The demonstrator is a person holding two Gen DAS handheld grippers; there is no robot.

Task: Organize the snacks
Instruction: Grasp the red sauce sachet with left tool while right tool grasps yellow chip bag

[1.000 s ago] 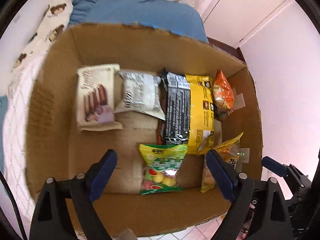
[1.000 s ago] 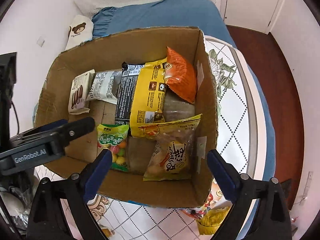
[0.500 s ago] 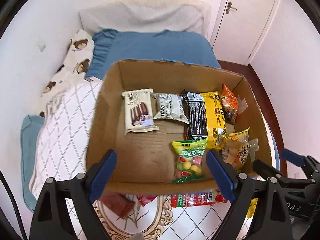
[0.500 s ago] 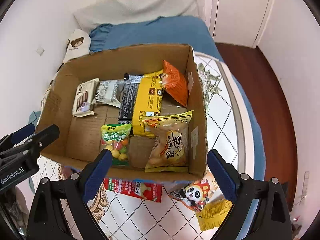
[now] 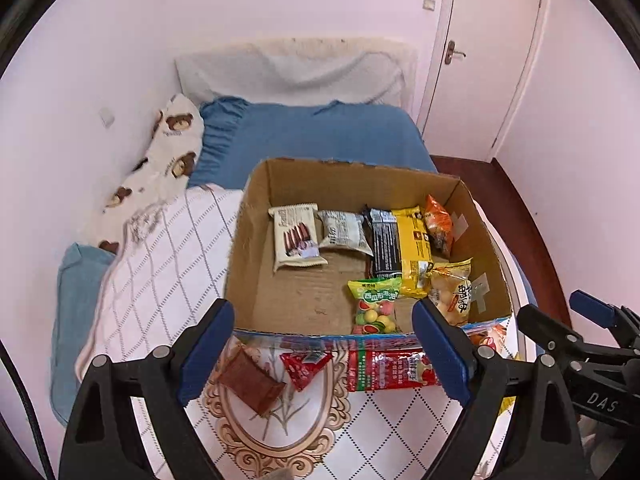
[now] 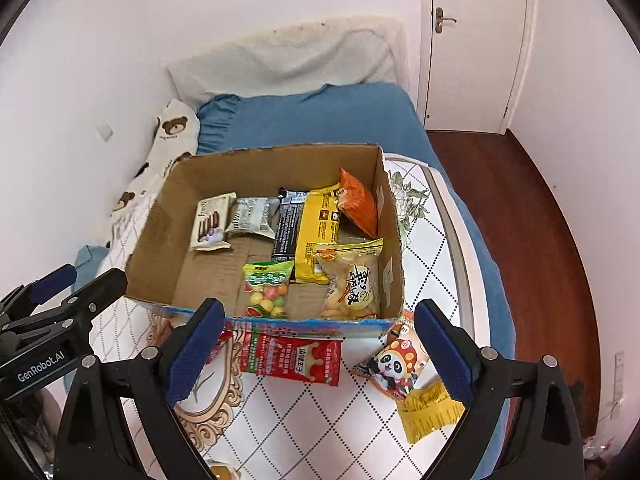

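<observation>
An open cardboard box (image 5: 248, 248) (image 6: 160, 232) stands on a patterned mat on the bed and holds several snack packets, among them a green candy bag (image 5: 376, 304) (image 6: 266, 288) and a yellow packet (image 6: 320, 232). In front of the box lie a red packet (image 6: 292, 356) (image 5: 388, 368), a brown bar (image 5: 252, 380), a small red sachet (image 5: 304, 366), a panda bag (image 6: 396, 364) and a yellow wrapper (image 6: 428, 408). My left gripper (image 5: 324, 352) hangs open and empty above these loose snacks. My right gripper (image 6: 316, 352) is open and empty too, over the red packet.
The bed has a blue sheet (image 6: 320, 116), a bear-print pillow (image 5: 160, 160) and a grey pillow (image 5: 292, 68) against the wall. A white door (image 5: 484, 60) and dark wood floor (image 6: 540, 240) lie to the right. The mat's right edge (image 6: 460, 260) nears the bed side.
Both grippers have risen and drawn back from over the box, so the box looks smaller and the loose snacks in front of it have come into view. Jaws stayed open.
</observation>
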